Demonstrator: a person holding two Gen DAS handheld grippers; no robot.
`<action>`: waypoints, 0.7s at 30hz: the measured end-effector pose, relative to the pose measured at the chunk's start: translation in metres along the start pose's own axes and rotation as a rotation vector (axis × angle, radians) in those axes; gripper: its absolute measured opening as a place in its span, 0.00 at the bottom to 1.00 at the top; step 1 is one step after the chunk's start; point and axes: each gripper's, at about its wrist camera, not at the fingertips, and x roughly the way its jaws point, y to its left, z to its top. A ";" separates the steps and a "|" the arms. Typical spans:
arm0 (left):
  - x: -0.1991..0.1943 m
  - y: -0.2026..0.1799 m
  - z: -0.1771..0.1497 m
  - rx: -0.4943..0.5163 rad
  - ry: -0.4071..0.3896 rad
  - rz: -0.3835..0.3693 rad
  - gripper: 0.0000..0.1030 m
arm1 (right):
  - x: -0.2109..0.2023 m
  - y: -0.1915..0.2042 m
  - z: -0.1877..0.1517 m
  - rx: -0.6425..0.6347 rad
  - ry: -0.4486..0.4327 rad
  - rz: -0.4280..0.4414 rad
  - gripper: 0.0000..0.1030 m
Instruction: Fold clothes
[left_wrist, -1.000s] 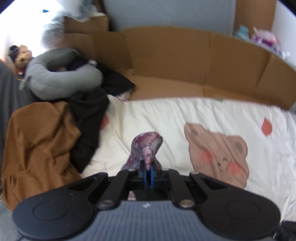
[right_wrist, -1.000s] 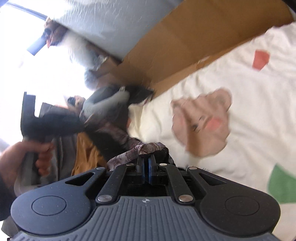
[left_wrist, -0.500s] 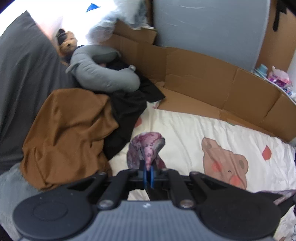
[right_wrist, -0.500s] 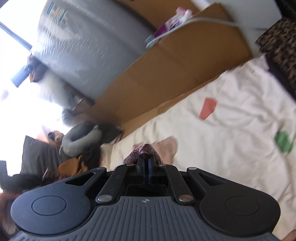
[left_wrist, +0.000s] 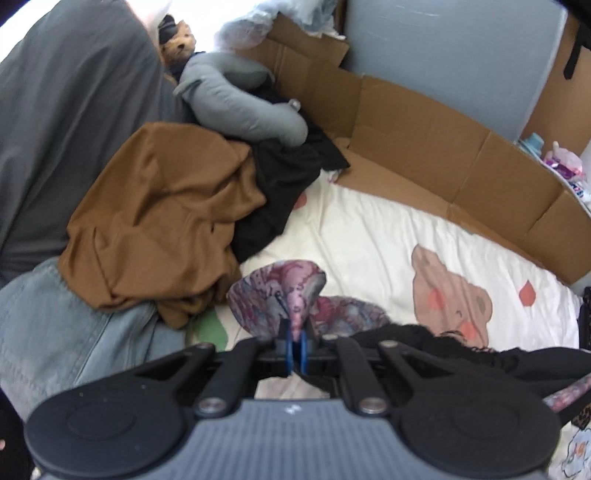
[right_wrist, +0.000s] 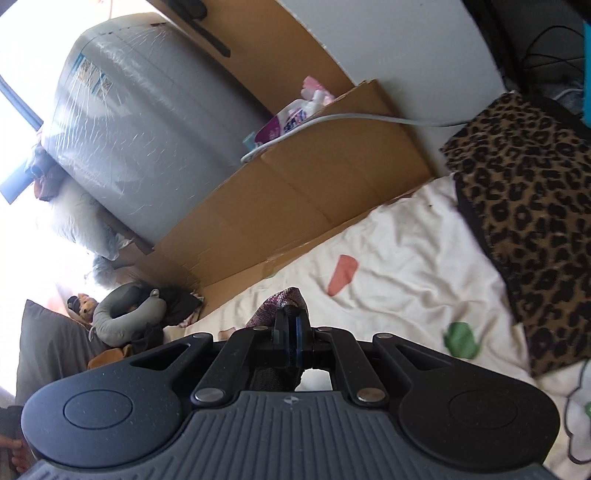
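A pink-and-purple patterned garment (left_wrist: 284, 291) with black trim is pinched between the blue pads of my left gripper (left_wrist: 294, 347), which is shut on a bunched fold of it; the cloth trails right under the gripper. In the right wrist view my right gripper (right_wrist: 291, 332) is shut on another bit of the same patterned garment (right_wrist: 284, 300), which pokes out just past the fingertips. Both hold the cloth above a cream bedsheet (left_wrist: 362, 236) printed with a bear. How the garment hangs between the two grippers is hidden.
A brown garment (left_wrist: 159, 221), a black garment (left_wrist: 284, 177) and a grey neck pillow (left_wrist: 240, 107) are heaped at the left. Denim (left_wrist: 55, 332) lies below them. Cardboard walls (left_wrist: 424, 147) border the bed's far side. A leopard-print cloth (right_wrist: 528, 221) lies at the right.
Both grippers have swung and risen with the garment held. The left view now shows more of the clothes heap and denim; the right view has turned from that heap toward the leopard-print cloth.
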 end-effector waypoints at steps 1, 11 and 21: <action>0.001 0.002 -0.004 -0.004 0.010 0.000 0.04 | -0.002 -0.002 -0.003 0.001 0.006 -0.008 0.01; 0.046 0.023 -0.062 -0.050 0.169 0.061 0.05 | -0.021 -0.054 -0.065 0.072 0.149 -0.146 0.01; 0.054 0.031 -0.091 -0.051 0.249 0.082 0.06 | -0.050 -0.084 -0.097 0.102 0.200 -0.328 0.00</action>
